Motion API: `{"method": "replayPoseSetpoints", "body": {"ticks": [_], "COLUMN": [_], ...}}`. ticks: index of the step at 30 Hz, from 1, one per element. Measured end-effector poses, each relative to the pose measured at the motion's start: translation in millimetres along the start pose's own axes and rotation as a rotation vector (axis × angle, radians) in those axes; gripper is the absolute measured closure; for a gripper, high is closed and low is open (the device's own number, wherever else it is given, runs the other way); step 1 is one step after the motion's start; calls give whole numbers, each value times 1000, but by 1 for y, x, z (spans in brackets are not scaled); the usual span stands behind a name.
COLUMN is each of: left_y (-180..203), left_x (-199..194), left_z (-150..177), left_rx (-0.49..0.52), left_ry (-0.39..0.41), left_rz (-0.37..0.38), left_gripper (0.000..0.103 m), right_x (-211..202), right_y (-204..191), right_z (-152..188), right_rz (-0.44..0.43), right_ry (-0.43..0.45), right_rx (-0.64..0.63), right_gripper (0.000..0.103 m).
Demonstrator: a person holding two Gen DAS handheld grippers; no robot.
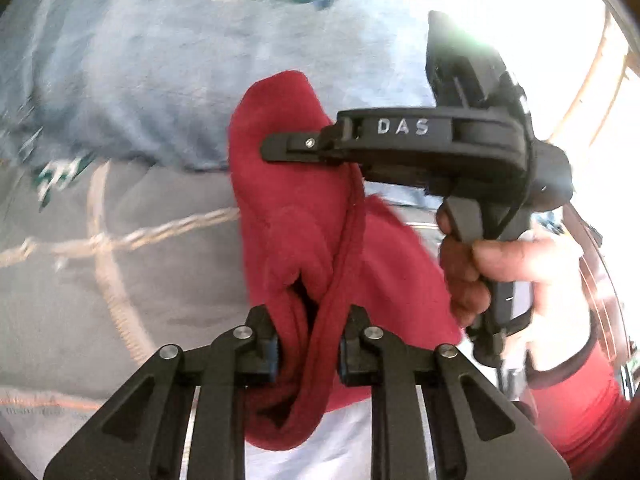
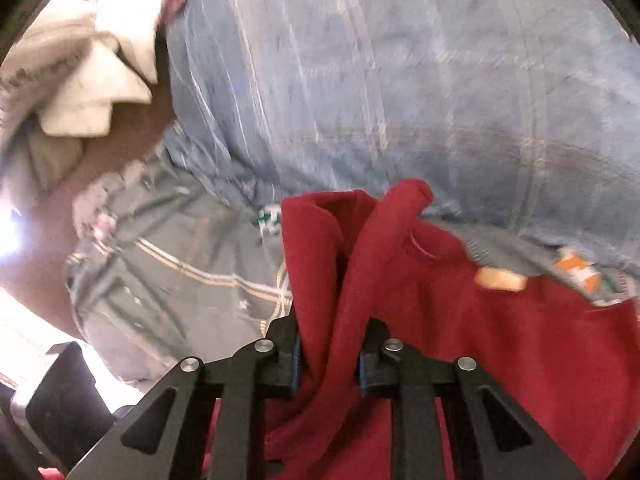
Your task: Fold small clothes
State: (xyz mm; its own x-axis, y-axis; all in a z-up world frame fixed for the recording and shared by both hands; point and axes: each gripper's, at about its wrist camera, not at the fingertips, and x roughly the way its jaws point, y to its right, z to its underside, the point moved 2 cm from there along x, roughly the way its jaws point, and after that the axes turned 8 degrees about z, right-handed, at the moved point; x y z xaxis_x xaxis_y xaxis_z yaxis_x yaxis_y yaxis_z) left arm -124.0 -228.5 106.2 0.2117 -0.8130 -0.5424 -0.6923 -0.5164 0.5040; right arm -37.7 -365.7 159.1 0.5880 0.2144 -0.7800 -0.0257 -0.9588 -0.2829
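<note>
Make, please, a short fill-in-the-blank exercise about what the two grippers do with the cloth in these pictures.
1. Both grippers are shut on a cloth whose colour is ____.
2. In the left wrist view, the right gripper is held by a bare ____.
3. The left gripper pinches the cloth between its two ____.
4. Behind the cloth in the right wrist view lies a light ____ garment, blurred.

Missing words: red; hand; fingers; blue
</note>
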Motion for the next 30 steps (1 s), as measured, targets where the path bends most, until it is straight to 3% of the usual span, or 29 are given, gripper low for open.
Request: {"method": "replayPoseSetpoints", "body": {"ticks": [4, 8, 12, 15, 20, 27, 29, 30], "left_y": [57, 100, 111, 110, 117, 116, 110, 111], "left_x": [17, 63, 114, 146, 147, 150, 147, 143], "left_z": [-18, -21, -10, 5, 16, 12, 13, 13], "left_rx": [111, 173, 164, 131, 150, 158, 158, 162], "left_ry": [-15, -73, -157, -222, -223, -215, -212, -209], "left_rz": [36, 87, 114, 109, 82, 52, 45, 42], "left_gripper": [86, 86, 86, 86, 86, 86, 85, 78], "right_x": [-54, -83, -76, -58, -45, -47, -50, -52], "right_y": [48, 109, 172, 206, 221, 212, 212, 210], "right_z": [-5, 8, 40, 62, 76, 70, 71, 71], "right_rz": [34, 98, 168, 173, 131, 171, 182, 201], "right_ry": [83, 115, 78, 36, 43, 27, 27, 29], "right_rx": [53, 141, 250, 328, 385, 358, 356, 349], "right_gripper": [84, 85, 85, 85, 85, 85, 80, 70]}}
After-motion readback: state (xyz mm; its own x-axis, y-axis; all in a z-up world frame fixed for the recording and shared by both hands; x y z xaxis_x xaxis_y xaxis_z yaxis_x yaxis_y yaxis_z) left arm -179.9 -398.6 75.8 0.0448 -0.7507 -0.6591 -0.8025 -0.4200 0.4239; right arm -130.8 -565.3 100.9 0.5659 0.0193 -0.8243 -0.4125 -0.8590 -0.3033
